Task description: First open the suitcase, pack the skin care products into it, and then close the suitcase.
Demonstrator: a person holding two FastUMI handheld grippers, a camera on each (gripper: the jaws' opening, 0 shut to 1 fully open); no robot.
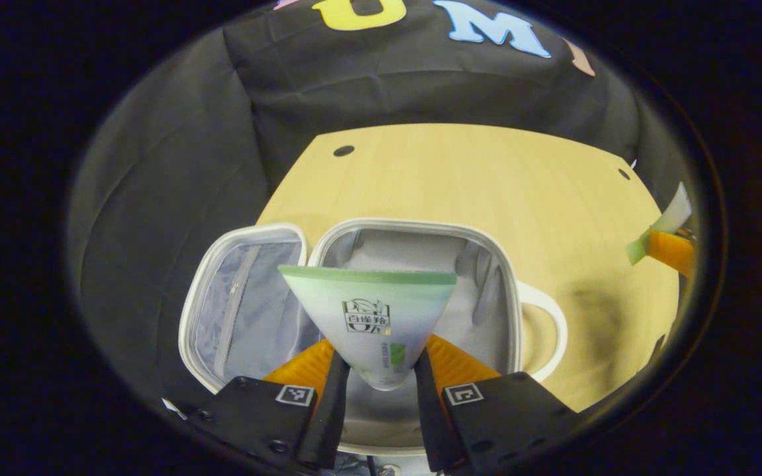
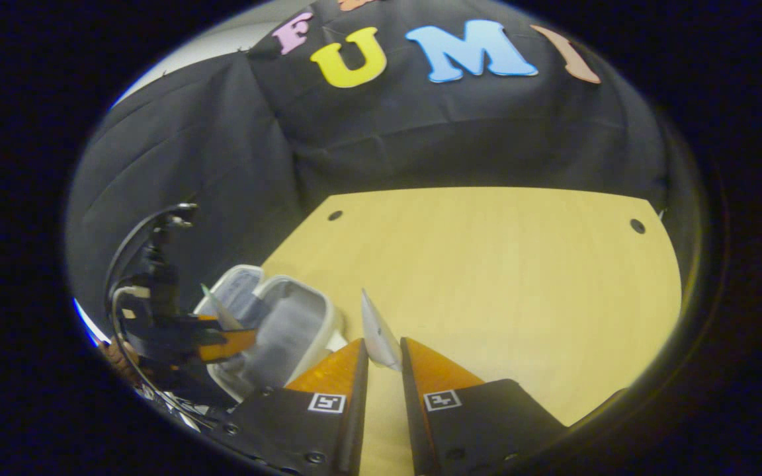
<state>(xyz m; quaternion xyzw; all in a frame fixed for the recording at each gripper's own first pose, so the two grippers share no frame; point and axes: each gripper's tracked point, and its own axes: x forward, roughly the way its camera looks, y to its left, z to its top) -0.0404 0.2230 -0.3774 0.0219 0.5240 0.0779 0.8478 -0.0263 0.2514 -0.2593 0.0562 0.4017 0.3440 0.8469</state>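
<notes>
Left gripper view shows my left tongs (image 1: pixel 381 380) clamping a green-white tube (image 1: pixel 374 317) over the open suitcase (image 1: pixel 414 231), while my right tongs (image 2: pixel 384 360) pinch a second tube (image 2: pixel 376 330) above the table (image 2: pixel 487 277).

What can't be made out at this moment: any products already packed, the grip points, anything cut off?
- Left gripper view: the green-and-white tube in the left gripper hides much of the open white suitcase's grey-lined floor, so packed items cannot be judged.
- Left gripper view: the suitcase's near rim is behind the fingers.
- Right gripper view: the right gripper holds a thin white tube edge-on; its cap end is hidden.
</notes>
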